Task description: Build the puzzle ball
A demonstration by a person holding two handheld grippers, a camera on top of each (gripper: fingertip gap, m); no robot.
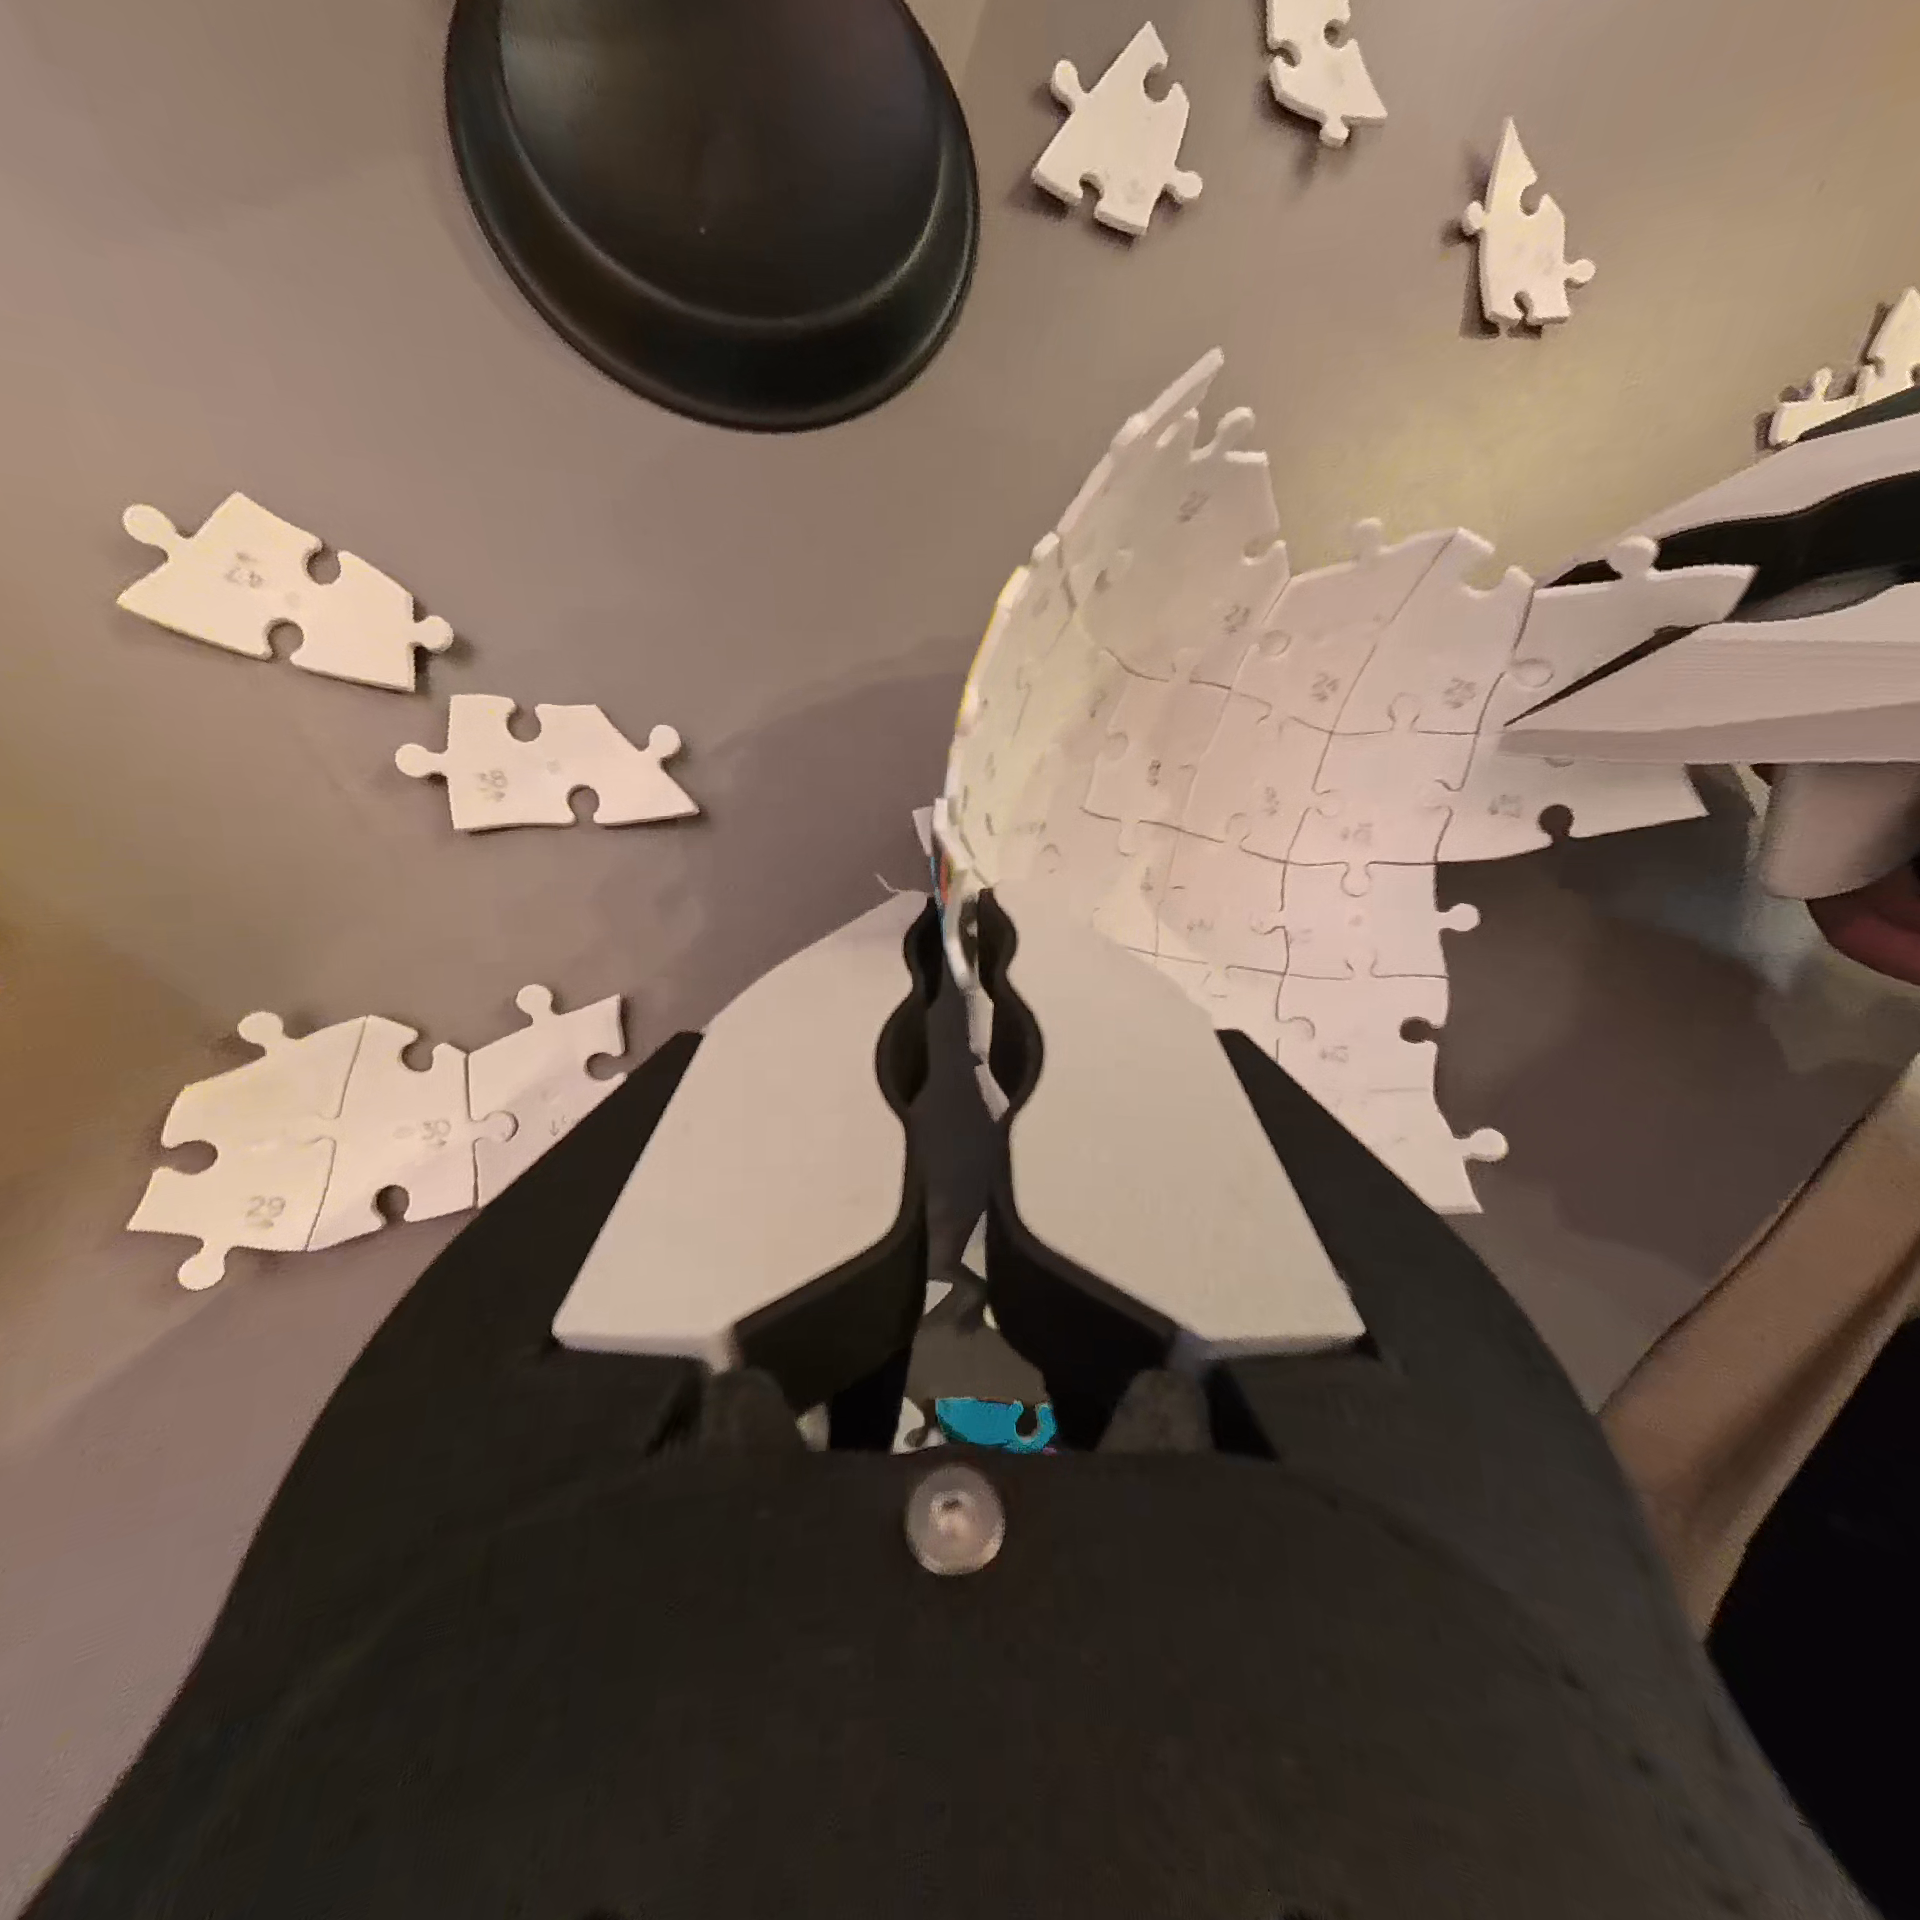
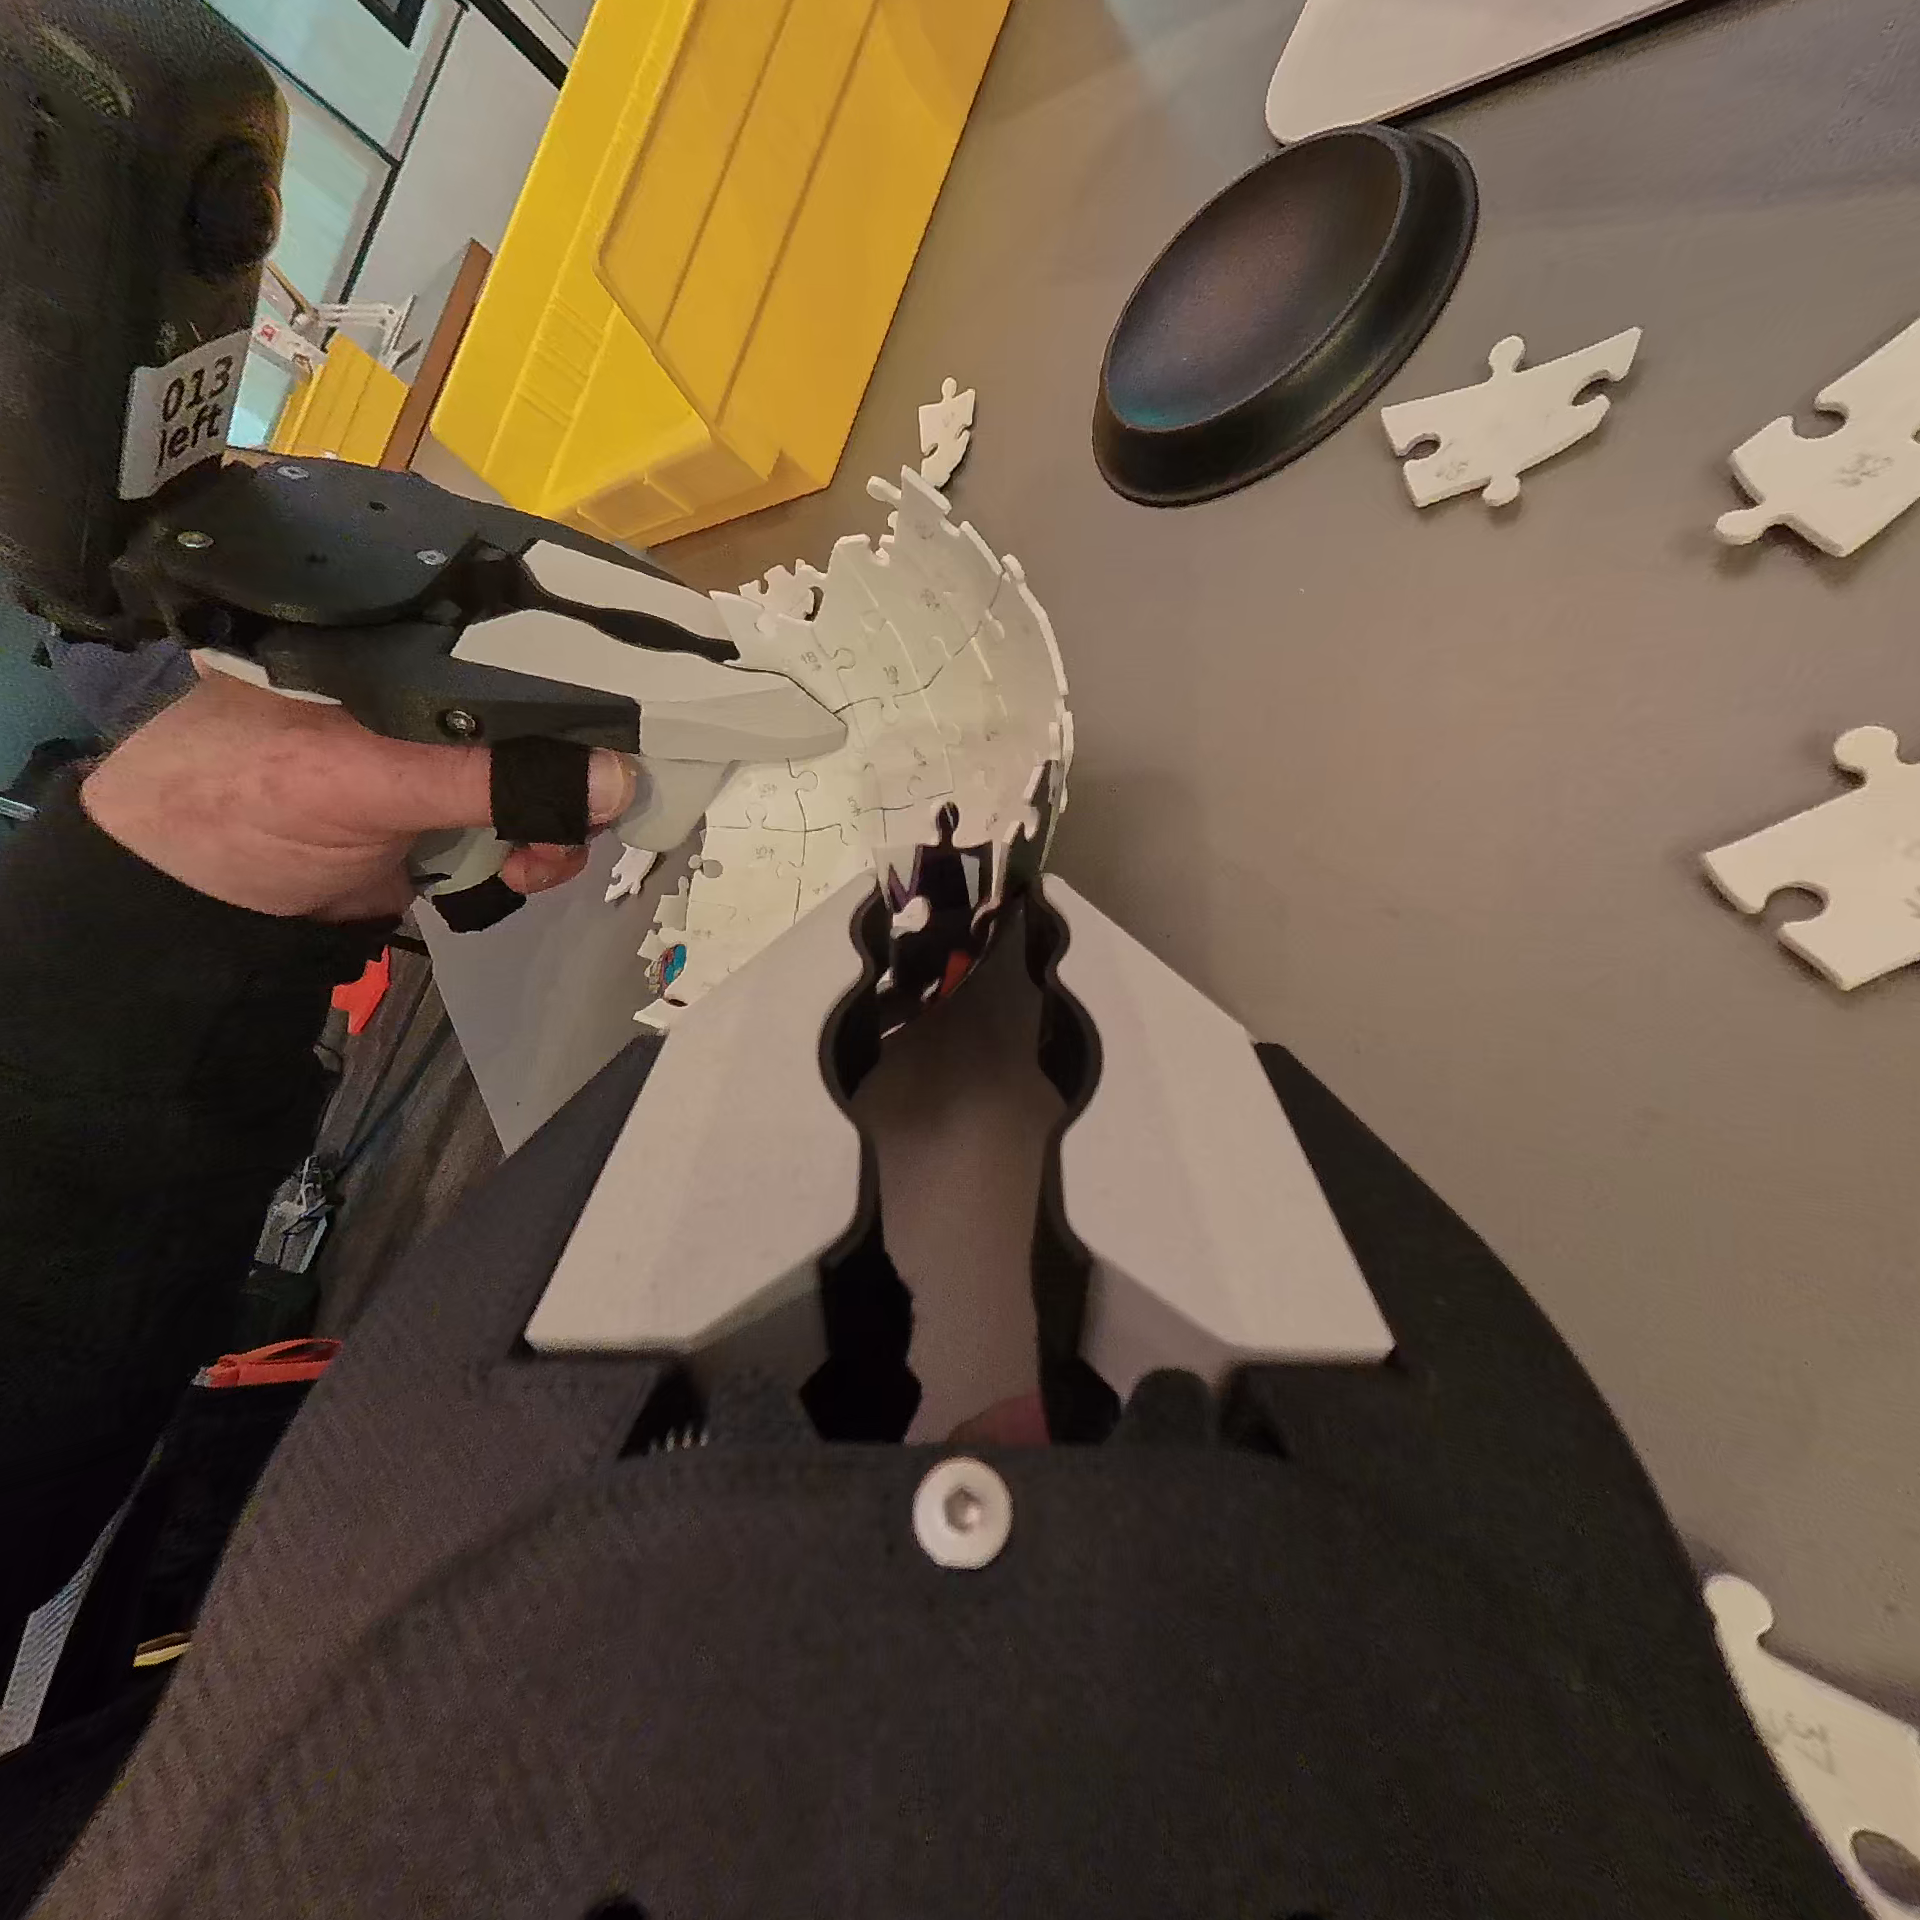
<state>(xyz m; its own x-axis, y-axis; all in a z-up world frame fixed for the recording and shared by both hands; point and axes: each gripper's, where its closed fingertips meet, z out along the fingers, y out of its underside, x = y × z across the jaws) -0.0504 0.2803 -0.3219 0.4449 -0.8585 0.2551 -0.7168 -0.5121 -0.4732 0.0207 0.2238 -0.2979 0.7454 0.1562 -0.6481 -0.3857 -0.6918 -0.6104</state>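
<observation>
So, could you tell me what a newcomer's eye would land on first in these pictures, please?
First, the curved, half-built puzzle ball, held above the grey table with the left tool pinching one edge and the right tool the opposite edge. Next, the black round dish beyond it, and the loose white pieces scattered around. In the right wrist view, yellow bins stand out at the table's far side.

Black dish (image 1: 717,197) blocks the far tabletop (image 1: 260,343); loose puzzle pieces (image 1: 281,592) obstruct the left; bare surface lies between dish and pieces.
</observation>
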